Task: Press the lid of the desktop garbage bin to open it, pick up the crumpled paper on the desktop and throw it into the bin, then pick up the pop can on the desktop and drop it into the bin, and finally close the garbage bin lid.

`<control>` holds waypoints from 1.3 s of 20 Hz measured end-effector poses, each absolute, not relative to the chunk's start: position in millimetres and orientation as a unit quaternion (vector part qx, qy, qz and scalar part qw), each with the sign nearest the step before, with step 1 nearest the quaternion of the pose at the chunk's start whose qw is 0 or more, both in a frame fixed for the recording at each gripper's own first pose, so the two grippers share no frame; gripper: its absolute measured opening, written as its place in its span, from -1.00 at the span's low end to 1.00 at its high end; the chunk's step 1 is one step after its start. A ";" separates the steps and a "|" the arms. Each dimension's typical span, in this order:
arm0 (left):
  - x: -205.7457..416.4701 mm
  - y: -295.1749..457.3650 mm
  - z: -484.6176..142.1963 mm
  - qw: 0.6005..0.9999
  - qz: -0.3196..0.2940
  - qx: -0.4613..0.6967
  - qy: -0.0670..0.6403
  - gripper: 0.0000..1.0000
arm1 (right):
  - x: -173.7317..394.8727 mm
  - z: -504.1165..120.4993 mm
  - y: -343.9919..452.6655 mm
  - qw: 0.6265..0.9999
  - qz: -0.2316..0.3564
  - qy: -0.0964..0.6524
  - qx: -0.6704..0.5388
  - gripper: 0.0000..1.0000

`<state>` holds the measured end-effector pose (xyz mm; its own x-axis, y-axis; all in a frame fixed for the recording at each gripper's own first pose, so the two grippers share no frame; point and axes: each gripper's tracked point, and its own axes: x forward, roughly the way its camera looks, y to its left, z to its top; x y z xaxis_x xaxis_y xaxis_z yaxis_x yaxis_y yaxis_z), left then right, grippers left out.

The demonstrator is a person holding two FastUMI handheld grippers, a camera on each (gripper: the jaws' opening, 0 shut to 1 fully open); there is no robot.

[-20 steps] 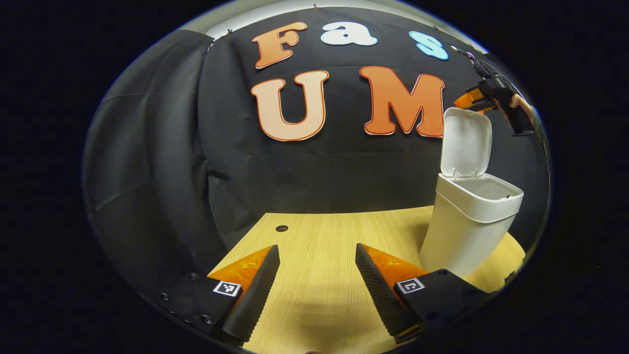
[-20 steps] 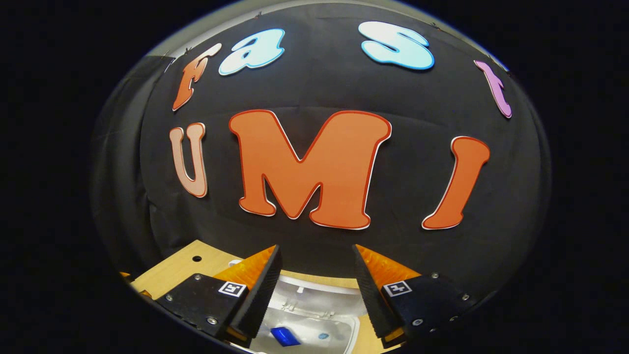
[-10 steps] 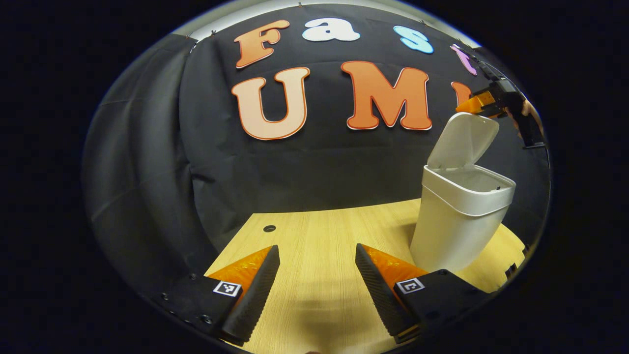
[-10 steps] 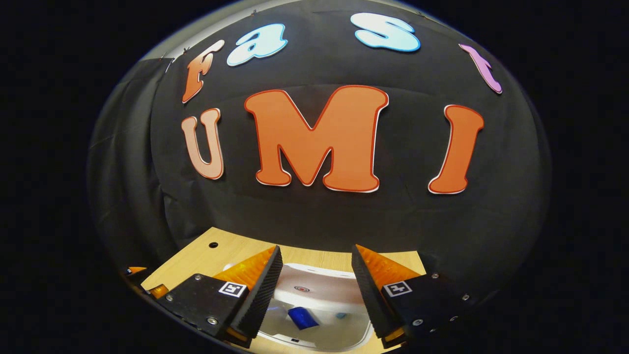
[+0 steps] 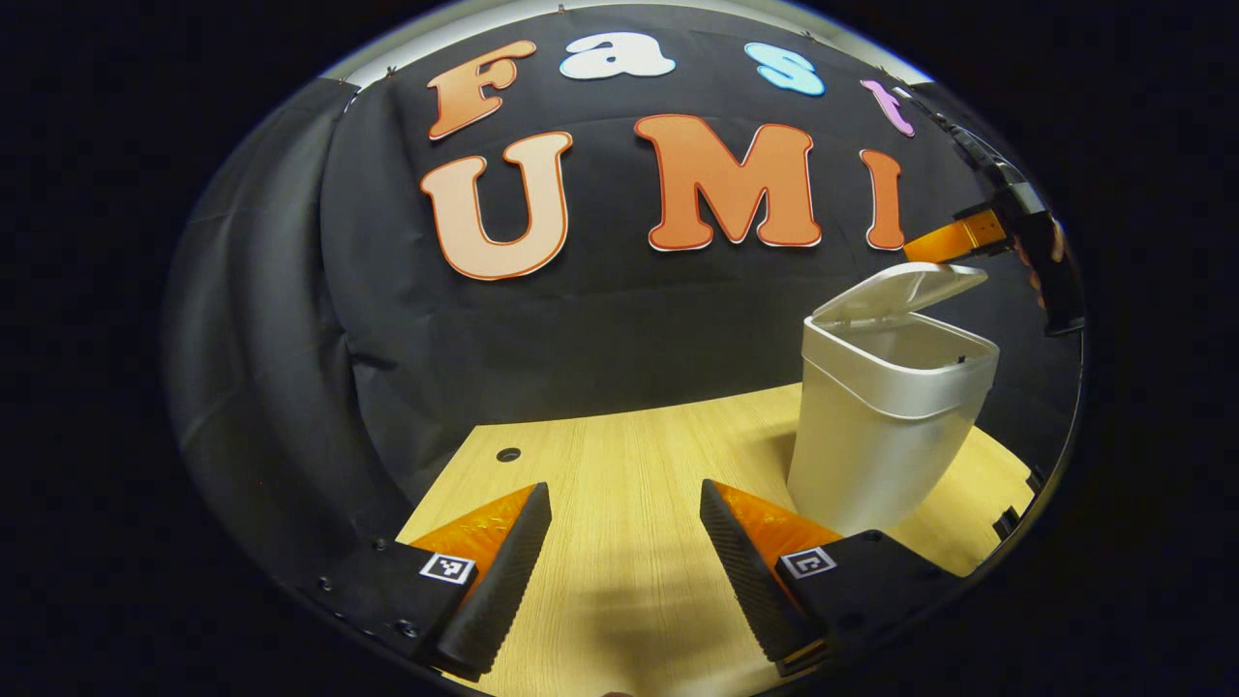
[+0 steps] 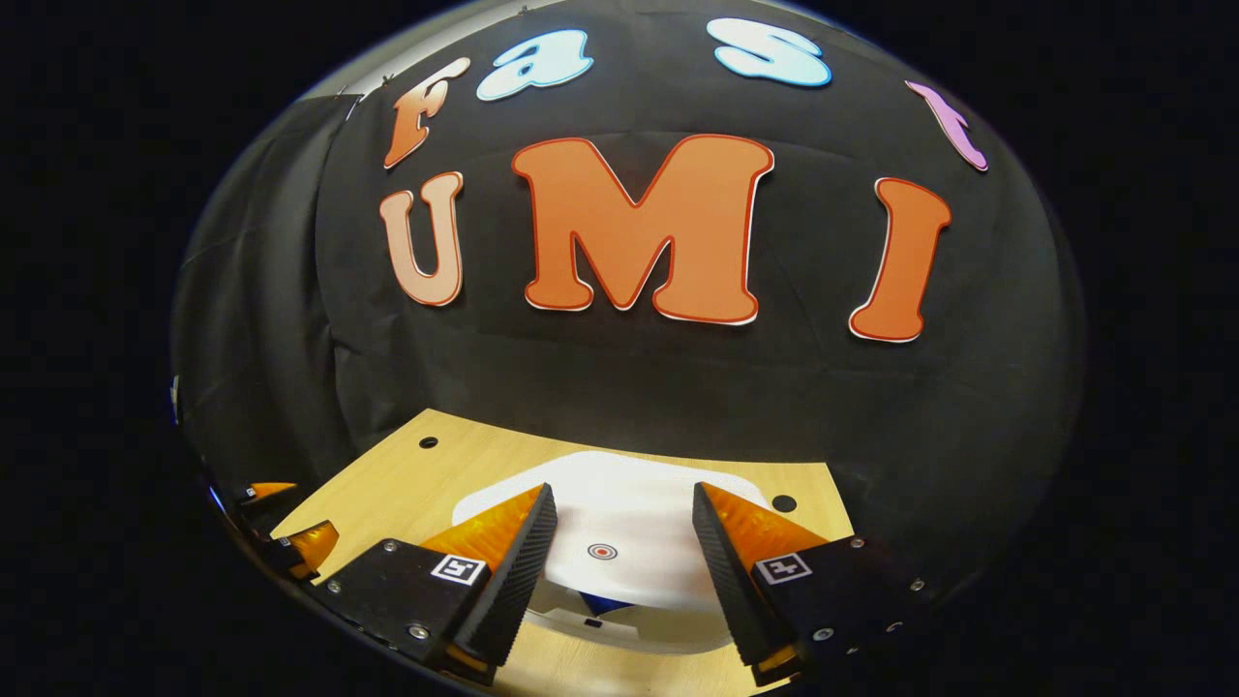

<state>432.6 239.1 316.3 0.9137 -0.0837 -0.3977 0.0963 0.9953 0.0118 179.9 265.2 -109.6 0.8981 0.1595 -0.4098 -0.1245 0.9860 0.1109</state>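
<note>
White plastic is what matters now: the garbage bin (image 5: 886,426) stands upright on the wooden table (image 5: 619,503), toward its far right side, with its lid (image 5: 895,290) hinged at the back and hanging just short of shut, a gap showing along the front.

From above, in the right gripper view, the lid (image 6: 619,528) bears a small red ring mark near its middle, and something blue sits in the gap under its front edge, too little of it to name. I can read no brand or lettering on the bin.

The right gripper (image 6: 619,571) hovers over the lid, fingers held apart with nothing between them; in the left gripper view the right gripper (image 5: 953,237) sits just above the lid's raised edge. The left gripper (image 5: 624,571) rests low over bare table, its fingers likewise apart and empty.

The bin looks light, thin-walled and smooth, so I judge a hard sideways shove could tip or slide it. The lid seems stiff and springy; pressing straight down near the ring mark should latch it.
</note>
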 end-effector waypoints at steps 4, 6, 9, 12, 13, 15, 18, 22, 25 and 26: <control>434.1 231.5 315.9 0.977 -0.054 0.017 0.205 0.97 | 167.8 -132.6 272.9 0.968 0.075 0.234 0.049 0.72; 433.6 229.5 314.9 0.976 -0.057 0.021 0.207 0.97 | 161.2 -148.9 276.2 0.963 0.076 0.254 0.053 0.72; 435.5 228.6 314.1 0.976 -0.059 0.025 0.209 0.97 | 153.3 -163.7 279.9 0.957 0.070 0.274 0.070 0.72; 437.7 227.0 312.9 0.975 -0.059 0.025 0.211 0.97 | 150.1 -170.1 282.3 0.959 0.066 0.272 0.040 0.72; 437.9 226.0 312.2 0.975 -0.061 0.024 0.212 0.97 | 149.0 -170.2 284.3 0.959 0.064 0.272 0.042 0.72; 438.5 223.3 312.2 0.975 -0.065 0.026 0.212 0.97 | 148.9 -168.4 283.7 0.959 0.058 0.273 0.051 0.65; 439.4 222.2 310.4 0.975 -0.066 0.026 0.213 0.97 | 145.9 -171.9 285.0 0.959 0.056 0.272 0.046 0.60; 440.3 224.5 311.5 0.974 -0.064 0.018 0.215 0.97 | 145.0 -173.6 285.9 0.960 0.045 0.271 0.051 0.44; 445.3 229.6 321.3 0.976 -0.059 0.007 0.208 0.97 | 144.3 -173.0 285.7 0.960 0.044 0.270 0.050 0.44; 447.1 230.6 325.3 0.977 -0.058 0.002 0.203 0.97 | 143.4 -173.0 285.5 0.960 0.042 0.272 0.052 0.45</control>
